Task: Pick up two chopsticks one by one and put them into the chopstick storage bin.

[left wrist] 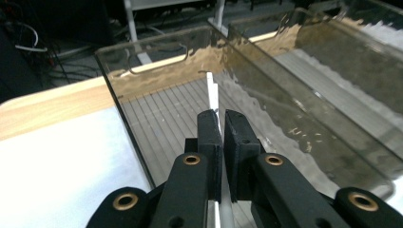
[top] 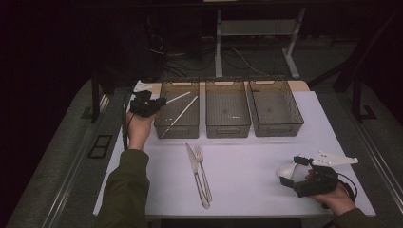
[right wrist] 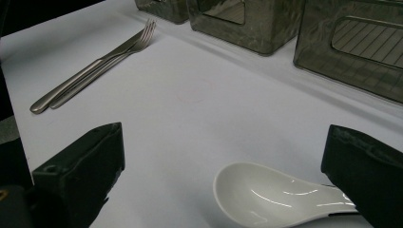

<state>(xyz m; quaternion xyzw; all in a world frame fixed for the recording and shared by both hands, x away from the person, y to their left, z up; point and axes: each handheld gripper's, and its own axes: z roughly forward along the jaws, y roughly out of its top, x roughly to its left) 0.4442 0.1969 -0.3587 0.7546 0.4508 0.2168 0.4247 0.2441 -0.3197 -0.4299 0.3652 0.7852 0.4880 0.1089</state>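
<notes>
White chopstick point(left wrist: 212, 92) lengthwise along bin point(left wrist: 142, 123)

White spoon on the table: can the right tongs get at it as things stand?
Probably yes. The right tongs stand open on either side of the white spoon, which lies on the white table with nothing over it. The knife and fork lie well off to the side.

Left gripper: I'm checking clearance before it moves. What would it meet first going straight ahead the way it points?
The left gripper, shut on a thin white chopstick, points into the leftmost smoky clear plastic bin. It would probably meet that bin's ribbed floor first; depth is unclear.
</notes>
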